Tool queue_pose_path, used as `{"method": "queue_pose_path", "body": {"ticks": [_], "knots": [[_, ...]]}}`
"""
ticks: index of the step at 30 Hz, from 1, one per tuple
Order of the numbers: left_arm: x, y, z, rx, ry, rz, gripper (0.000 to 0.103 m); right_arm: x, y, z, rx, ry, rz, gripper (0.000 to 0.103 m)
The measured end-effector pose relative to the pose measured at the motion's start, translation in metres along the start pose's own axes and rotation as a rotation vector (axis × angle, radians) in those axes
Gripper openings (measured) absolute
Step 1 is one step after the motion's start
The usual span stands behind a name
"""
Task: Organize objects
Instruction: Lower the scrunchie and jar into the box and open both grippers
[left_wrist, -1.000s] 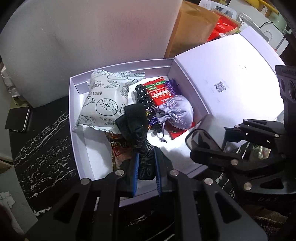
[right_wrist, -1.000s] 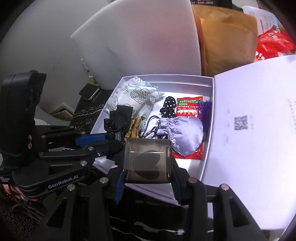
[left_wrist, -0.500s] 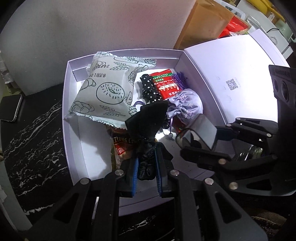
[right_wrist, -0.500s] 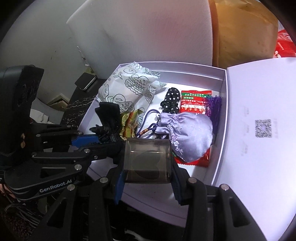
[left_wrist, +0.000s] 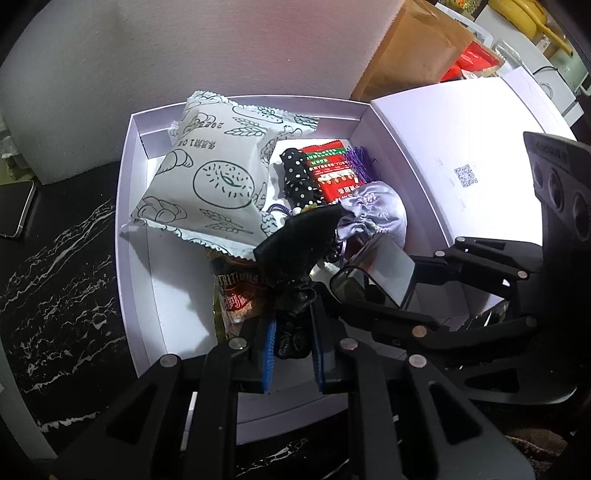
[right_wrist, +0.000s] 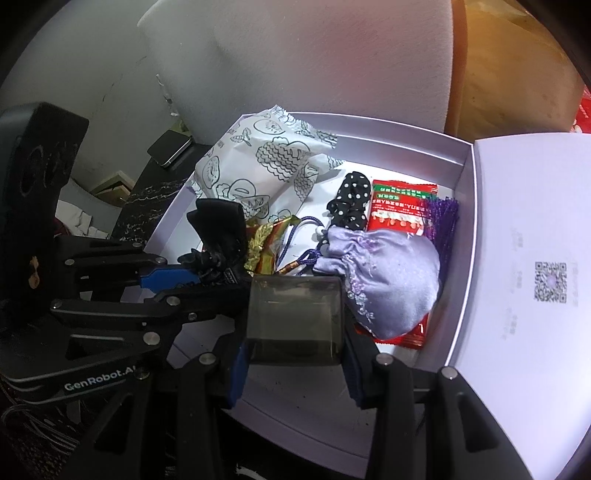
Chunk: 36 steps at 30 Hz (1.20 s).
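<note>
A white open box (left_wrist: 135, 236) (right_wrist: 463, 177) holds a white bread packet (left_wrist: 214, 184) (right_wrist: 258, 158), a polka-dot fabric piece (left_wrist: 297, 173) (right_wrist: 351, 201), a red snack packet (left_wrist: 332, 170) (right_wrist: 400, 203), a lilac drawstring pouch (left_wrist: 376, 214) (right_wrist: 384, 277) and a brown snack wrapper (left_wrist: 236, 288). My left gripper (left_wrist: 291, 339) (right_wrist: 192, 275) is shut on a black pouch (left_wrist: 295, 251) (right_wrist: 219, 229) above the box's near part. My right gripper (right_wrist: 293, 332) (left_wrist: 369, 284) is shut on a smoky clear plastic case (right_wrist: 293, 321) (left_wrist: 384, 269), just right of the left gripper.
The box lid (left_wrist: 461, 155) (right_wrist: 528, 280) lies open to the right. A white foam board (left_wrist: 184, 55) stands behind the box. A brown paper bag (left_wrist: 417, 59) is at the back right. A phone (left_wrist: 14, 210) lies on the black marble table (left_wrist: 55, 295) at left.
Both grippers have moved forward over the box with their loads. The black pouch now hangs nearer the lilac pouch, and the clear case is closer to it.
</note>
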<state>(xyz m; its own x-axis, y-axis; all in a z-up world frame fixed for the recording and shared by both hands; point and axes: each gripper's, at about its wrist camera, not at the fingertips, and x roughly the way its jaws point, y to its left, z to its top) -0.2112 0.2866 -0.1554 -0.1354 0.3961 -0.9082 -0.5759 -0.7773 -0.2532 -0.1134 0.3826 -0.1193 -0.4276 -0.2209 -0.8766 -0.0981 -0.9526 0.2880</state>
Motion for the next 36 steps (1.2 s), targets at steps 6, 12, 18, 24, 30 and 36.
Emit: {"method": "queue_pose_path", "body": {"ticks": [6, 12, 18, 24, 30, 36], "knots": [[-0.005, -0.001, 0.001, 0.008, 0.005, 0.024, 0.015, 0.001, 0.0, 0.0, 0.007, 0.015, 0.022, 0.044], [-0.01, 0.004, 0.003, -0.004, 0.017, 0.045, 0.021, -0.001, 0.002, 0.002, 0.012, 0.014, 0.007, 0.053], [-0.015, 0.007, 0.0, -0.023, 0.012, 0.05, 0.026, -0.008, 0.006, 0.004, 0.015, -0.007, -0.004, 0.058], [-0.017, 0.003, -0.003, -0.022, 0.005, 0.061, 0.029, -0.016, 0.004, 0.003, 0.017, -0.019, -0.021, 0.058], [-0.017, -0.004, -0.003, -0.014, 0.008, 0.063, 0.03, -0.028, -0.002, 0.0, 0.035, -0.033, -0.041, 0.058], [-0.025, -0.013, -0.002, -0.022, -0.01, 0.071, 0.03, -0.039, -0.007, -0.002, 0.047, -0.039, -0.056, 0.058]]}}
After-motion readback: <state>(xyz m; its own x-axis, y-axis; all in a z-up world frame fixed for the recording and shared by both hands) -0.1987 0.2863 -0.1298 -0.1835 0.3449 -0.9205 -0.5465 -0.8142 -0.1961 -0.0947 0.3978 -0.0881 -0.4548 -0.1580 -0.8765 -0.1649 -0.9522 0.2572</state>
